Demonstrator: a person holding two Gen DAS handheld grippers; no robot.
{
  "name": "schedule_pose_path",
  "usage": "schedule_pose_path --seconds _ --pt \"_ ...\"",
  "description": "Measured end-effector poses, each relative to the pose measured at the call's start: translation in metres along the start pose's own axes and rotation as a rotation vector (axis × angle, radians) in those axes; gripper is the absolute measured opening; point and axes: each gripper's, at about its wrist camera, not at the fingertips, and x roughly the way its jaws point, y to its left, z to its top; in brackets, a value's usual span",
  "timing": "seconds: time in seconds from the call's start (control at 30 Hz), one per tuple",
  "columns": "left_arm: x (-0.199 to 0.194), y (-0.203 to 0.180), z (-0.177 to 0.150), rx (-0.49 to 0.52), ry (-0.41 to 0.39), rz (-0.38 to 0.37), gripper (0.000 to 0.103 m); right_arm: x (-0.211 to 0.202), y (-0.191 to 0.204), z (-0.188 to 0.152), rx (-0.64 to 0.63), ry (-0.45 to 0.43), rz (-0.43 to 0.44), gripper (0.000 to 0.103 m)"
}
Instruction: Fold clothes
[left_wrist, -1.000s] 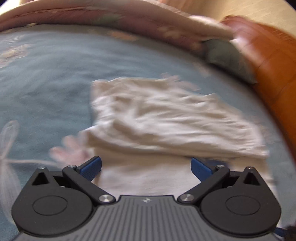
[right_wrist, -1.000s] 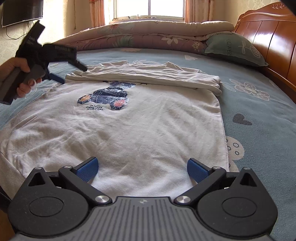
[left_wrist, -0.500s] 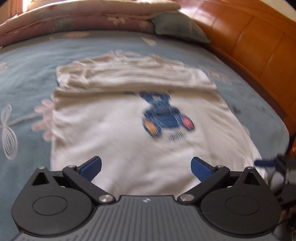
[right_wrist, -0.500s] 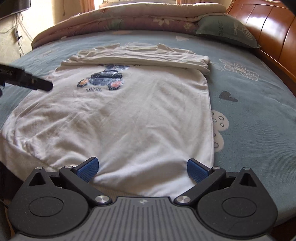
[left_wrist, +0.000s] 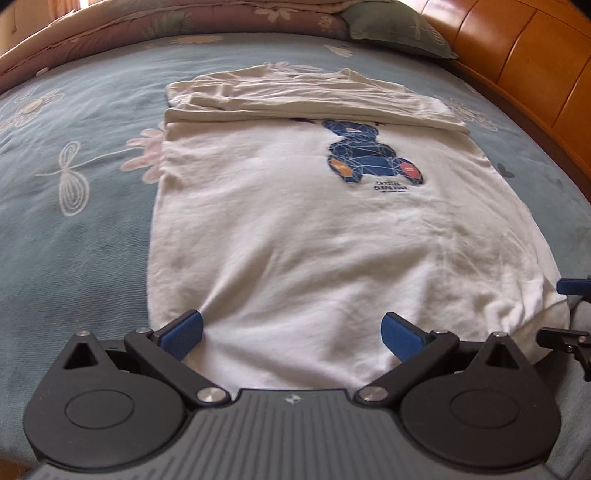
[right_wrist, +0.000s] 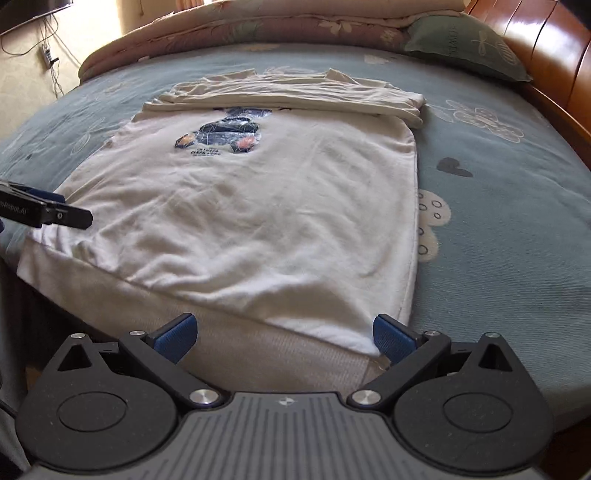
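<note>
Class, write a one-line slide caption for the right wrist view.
Open right gripper at the hem of a white shirt on the bed.

Bear print (left_wrist: 373, 155) top hidden under folded sleeves (left_wrist: 314, 96) (caption unreadable).

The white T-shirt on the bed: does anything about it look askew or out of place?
Slightly. The T-shirt lies flat with its top folded over, but its ribbed hem hangs past the bed's near edge. No damage or stain shows.

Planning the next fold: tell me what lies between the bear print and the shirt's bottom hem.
Only plain, wrinkled cloth of the white cotton T-shirt lies between its blue bear print and ribbed hem; the right wrist view shows it.
</note>
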Motion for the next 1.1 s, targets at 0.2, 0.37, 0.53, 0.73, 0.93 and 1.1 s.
schedule_pose_path --seconds 0.2,0.37,0.53,0.73,0.93,1.1 --pt "-0.001 -0.004 0.002 -0.029 -0.015 -0.056 0.102 -0.011 0.017 0.022 -0.018 -0.075 0.050 0.103" --pt "-0.004 0.006 -0.004 -0.056 -0.037 -0.047 0.102 0.011 0.016 0.017 -0.006 0.003 0.058 0.103" --pt "-0.016 0.017 -0.007 -0.069 -0.046 -0.039 0.102 0.007 0.008 0.000 -0.037 0.000 0.021 0.103" --pt "-0.037 -0.004 -0.014 0.055 -0.087 -0.153 0.102 0.012 0.012 0.004 -0.057 0.018 -0.013 0.103" --pt "-0.035 -0.001 -0.037 0.039 -0.017 -0.144 0.102 0.010 0.010 0.000 -0.055 -0.008 -0.010 0.103" --pt "-0.049 -0.011 -0.030 0.115 -0.081 -0.106 0.102 0.010 0.012 -0.003 -0.062 -0.037 -0.014 0.103"
